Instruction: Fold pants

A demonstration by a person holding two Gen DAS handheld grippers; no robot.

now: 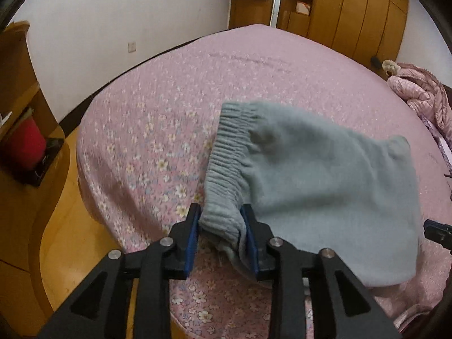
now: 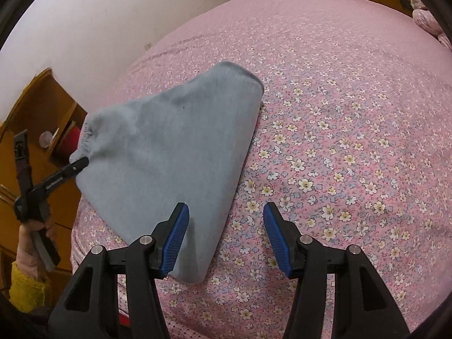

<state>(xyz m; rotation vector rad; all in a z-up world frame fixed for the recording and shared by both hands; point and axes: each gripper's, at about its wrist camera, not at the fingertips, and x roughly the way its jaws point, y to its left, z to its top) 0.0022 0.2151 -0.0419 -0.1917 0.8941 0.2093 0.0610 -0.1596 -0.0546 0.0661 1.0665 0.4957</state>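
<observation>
Left claw (image 1: 221, 236) clamped on the ribbed waistband (image 1: 226, 152) of the grey pants (image 1: 310, 175), lifting them mid-frame over the floral bed (image 1: 141, 130); right claw (image 2: 226, 234) apart, empty, lower centre; fold underway, next likely laying flat.

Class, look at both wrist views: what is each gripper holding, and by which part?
The left gripper clamps the grey pants by the ribbed waistband. The right gripper stands open, holding nothing.

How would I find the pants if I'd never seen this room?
Look at the big bed with the pink flowery sheet. Near its edge lie the grey-blue fleecy pants, their ribbed waistband pinched by the left gripper. They're the only plain, unpatterned thing there.
</observation>
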